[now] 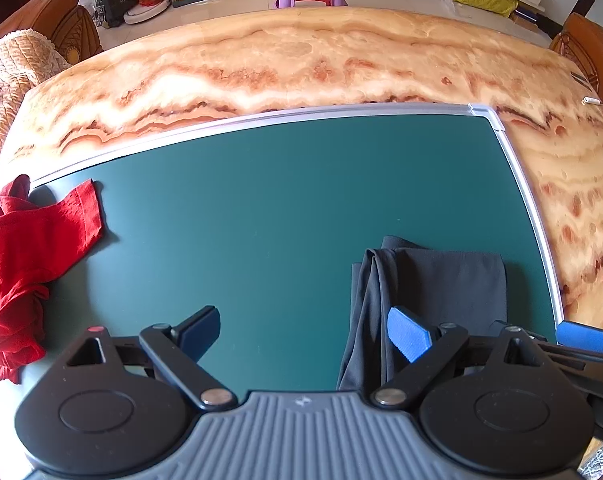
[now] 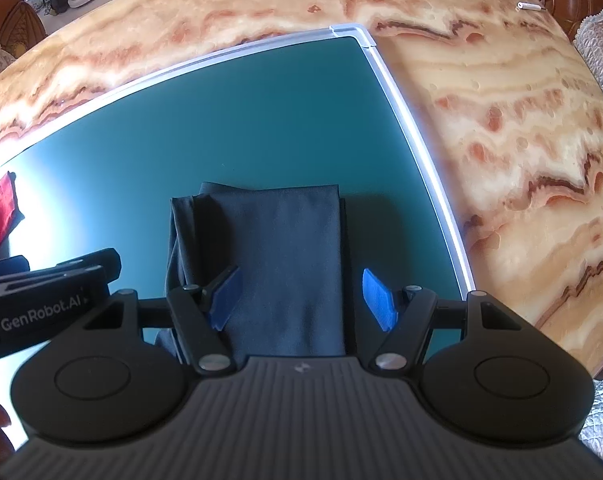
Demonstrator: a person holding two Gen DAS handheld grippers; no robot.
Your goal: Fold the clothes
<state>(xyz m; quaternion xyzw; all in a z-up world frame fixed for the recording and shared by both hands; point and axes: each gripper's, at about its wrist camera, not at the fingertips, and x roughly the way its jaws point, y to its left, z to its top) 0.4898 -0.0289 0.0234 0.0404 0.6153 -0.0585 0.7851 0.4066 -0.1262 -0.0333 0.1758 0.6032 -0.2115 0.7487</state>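
So rn both grippers point almost straight down over the green board point(image 1: 261, 208), which sits on a marble-look table point(image 1: 301, 60). Right gripper point(image 2: 301, 300) hangs directly over the folded dark garment point(image 2: 277, 248), jaws spread wide, one blue pad on either side of the cloth's width, nothing clamped as far as I can see. Can't tell if the pads actually touch the fabric or just hover above it.

Left gripper point(image 1: 305, 334) is wide too and holding nothing. Its right pad sits over the garment's left edge, its left pad over bare board.

Key relation imo: the dark garment point(image 1: 433, 292) lies as a narrow rectangle w/ its long axis running near to far, so the right jaws straddle it across the short way. It looks basically folded already, though the left side has some loose bunched layers that aren't flush. It's in the board's right half, w/ the board's white frame point(image 2: 421, 140) just beside it on the right, so not much slack that way.

Left of it there's a big open stretch of board, plenty of room. Far left there's a crumpled red garment point(image 1: 17, 264), well apart from the dark one, partly hanging over the board's left edge. Left hand is the nearer one to it, so my guess is that's the next piece to drag into the middle.
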